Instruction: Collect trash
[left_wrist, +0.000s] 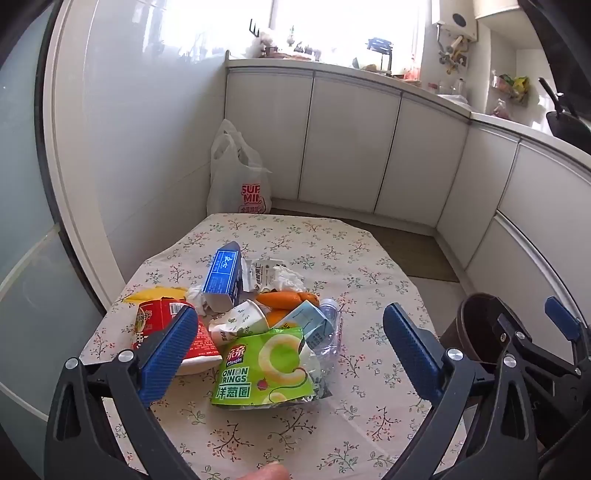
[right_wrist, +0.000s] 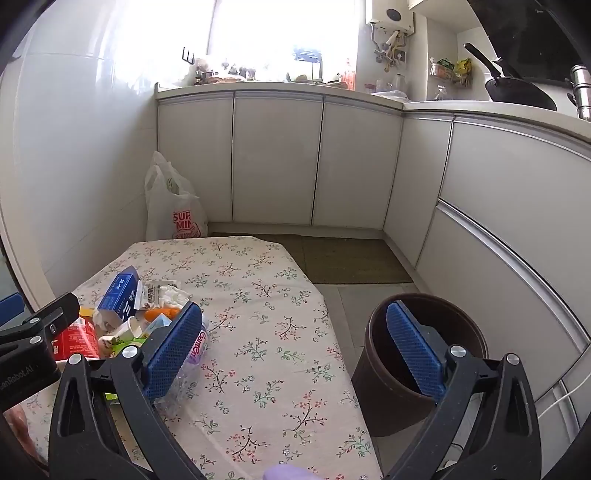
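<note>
The left gripper (left_wrist: 288, 354) hovers wide open and empty over the trash pile (left_wrist: 236, 317) near the left side of the flowered table (left_wrist: 332, 251); a green onion-rings bag (left_wrist: 264, 369) lies nearest. The right gripper (right_wrist: 295, 354), also spread wide and holding nothing, hangs above the table's right edge, beside the brown bin (right_wrist: 384, 402) on the floor.

White cabinets (right_wrist: 277, 155) are being lit by a bright window (right_wrist: 280, 33); what may be a mat (right_wrist: 351, 258) is being seen on the floor.
</note>
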